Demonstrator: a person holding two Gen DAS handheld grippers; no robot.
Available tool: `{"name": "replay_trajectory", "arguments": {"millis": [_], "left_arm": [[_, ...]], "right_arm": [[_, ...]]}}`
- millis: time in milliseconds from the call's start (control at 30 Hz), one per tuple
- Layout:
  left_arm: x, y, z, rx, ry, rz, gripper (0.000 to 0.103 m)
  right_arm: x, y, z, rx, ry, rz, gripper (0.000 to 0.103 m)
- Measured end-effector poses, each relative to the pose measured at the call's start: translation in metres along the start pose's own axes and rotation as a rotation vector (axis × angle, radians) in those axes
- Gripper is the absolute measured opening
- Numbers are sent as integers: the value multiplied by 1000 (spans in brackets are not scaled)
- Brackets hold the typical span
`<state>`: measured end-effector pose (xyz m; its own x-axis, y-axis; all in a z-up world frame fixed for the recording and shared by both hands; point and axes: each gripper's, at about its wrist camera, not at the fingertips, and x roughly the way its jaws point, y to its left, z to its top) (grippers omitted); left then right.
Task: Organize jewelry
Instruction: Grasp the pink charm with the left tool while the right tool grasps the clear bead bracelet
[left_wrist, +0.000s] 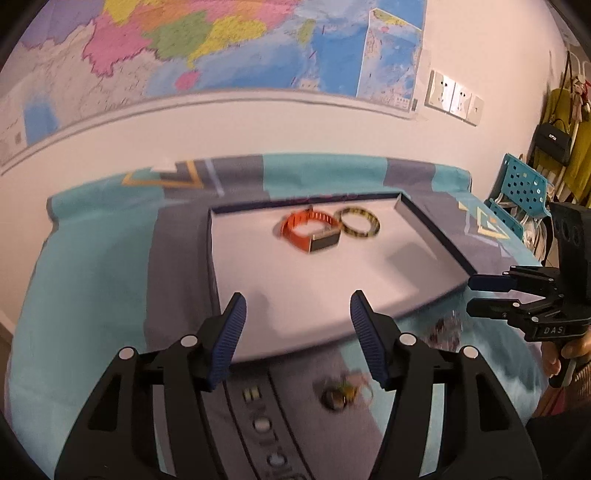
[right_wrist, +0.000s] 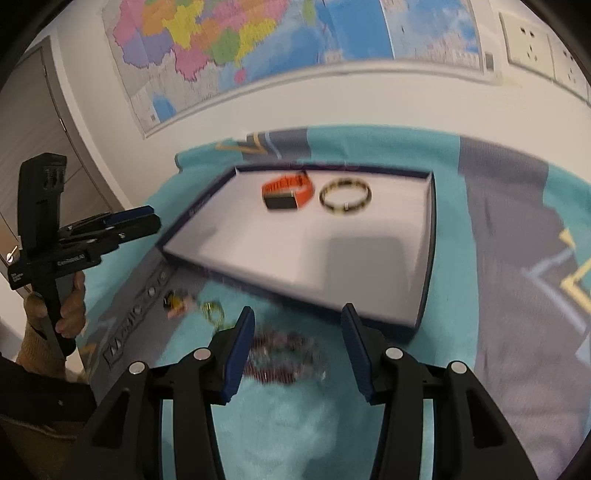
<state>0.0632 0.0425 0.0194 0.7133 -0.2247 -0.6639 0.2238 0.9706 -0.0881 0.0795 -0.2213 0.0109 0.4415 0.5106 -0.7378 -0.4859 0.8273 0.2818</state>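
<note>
A shallow white tray with a dark rim (left_wrist: 432, 236) (right_wrist: 428, 258) lies on the teal cloth. In it are an orange-strapped watch (left_wrist: 308, 230) (right_wrist: 286, 192) and a yellow-black bangle (left_wrist: 359, 222) (right_wrist: 345, 198). In front of the tray lie a small keyring-like trinket (left_wrist: 341, 393) (right_wrist: 184, 302) and a dark beaded bracelet (right_wrist: 284, 354) (left_wrist: 445, 330). My left gripper (left_wrist: 297, 314) is open and empty over the tray's near edge. My right gripper (right_wrist: 297, 330) is open and empty just above the beaded bracelet.
The cloth-covered table (left_wrist: 92, 288) stands against a white wall with a map (left_wrist: 221, 48) and sockets (left_wrist: 454, 98). A teal perforated chair (left_wrist: 521, 184) and hanging bags stand at the far right. A printed grey strip (left_wrist: 266, 424) runs across the cloth.
</note>
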Motion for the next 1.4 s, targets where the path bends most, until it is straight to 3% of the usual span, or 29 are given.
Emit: {"name": "replay_trajectory", "arguments": {"millis": [333, 600, 767, 900, 1000, 1133, 1267, 1400], "left_arm": [[4, -9, -48, 2, 74, -8, 58], [13, -17, -59, 35, 121, -28, 56], [20, -18, -61, 34, 147, -34, 46], [25, -20, -63, 40, 162, -51, 44], [26, -21, -63, 43, 166, -65, 35], [27, -17, -62, 34, 171, -25, 19], [25, -11, -61, 16, 168, 39, 19], [19, -9, -60, 6, 152, 27, 26]], "right_arm": [[15, 4, -20, 1, 43, -25, 52], [23, 9, -20, -4, 50, -38, 52], [22, 9, -20, 4, 42, -37, 52], [24, 8, -20, 10, 45, -35, 52], [23, 8, -20, 12, 44, -33, 52], [23, 8, -19, 12, 43, -31, 52], [23, 8, -20, 9, 39, -32, 52], [24, 12, -20, -9, 38, -40, 52]]}}
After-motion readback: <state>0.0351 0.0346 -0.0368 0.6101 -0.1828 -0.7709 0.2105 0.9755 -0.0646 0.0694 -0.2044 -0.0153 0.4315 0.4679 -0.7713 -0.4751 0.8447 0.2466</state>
